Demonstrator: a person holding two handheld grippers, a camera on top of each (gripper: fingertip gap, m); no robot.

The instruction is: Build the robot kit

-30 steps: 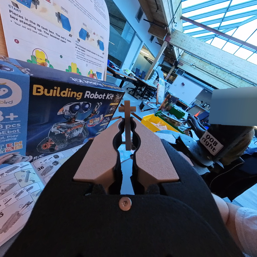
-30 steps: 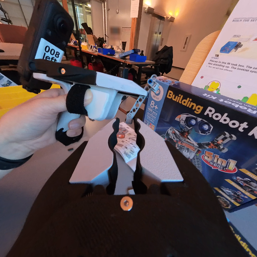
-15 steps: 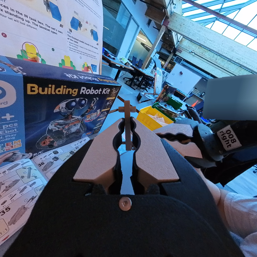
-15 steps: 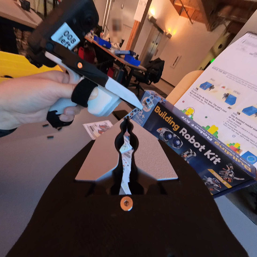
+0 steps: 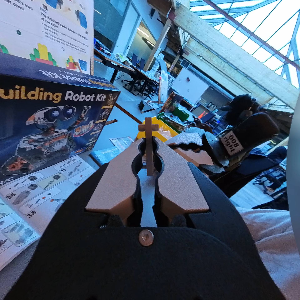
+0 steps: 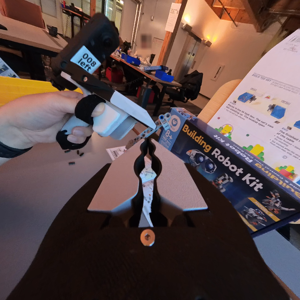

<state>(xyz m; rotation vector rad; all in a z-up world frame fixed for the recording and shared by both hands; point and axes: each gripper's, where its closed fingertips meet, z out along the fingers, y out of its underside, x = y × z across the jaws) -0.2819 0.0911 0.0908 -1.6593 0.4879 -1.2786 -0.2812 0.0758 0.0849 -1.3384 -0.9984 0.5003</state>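
My left gripper [image 5: 148, 140] is shut on a thin grey beam [image 5: 148, 129] with a short cross piece at its top, held upright above the table. In the right wrist view the left gripper [image 6: 155, 127] holds this holed beam [image 6: 146, 134] slanted, with a grey and blue connector [image 6: 164, 119] at its upper end. My right gripper [image 6: 147, 141] is shut, its tips right under the beam's middle. I see nothing between its fingers. It also shows in the left wrist view [image 5: 172, 144], lying just right of the beam.
A dark blue robot kit box [image 5: 53, 123] stands behind, also in the right wrist view [image 6: 227, 170]. An open instruction booklet [image 5: 40, 186] lies before it. A white poster [image 5: 48, 32] stands at the back. Small black pins [image 6: 73, 155] lie on the table. A yellow bin [image 5: 164, 134] sits beyond. Left and right tips are no more than a few centimetres apart.
My right gripper was open a second ago and has shut. It has come up close under the beam. The left gripper keeps the beam and has tilted it more.
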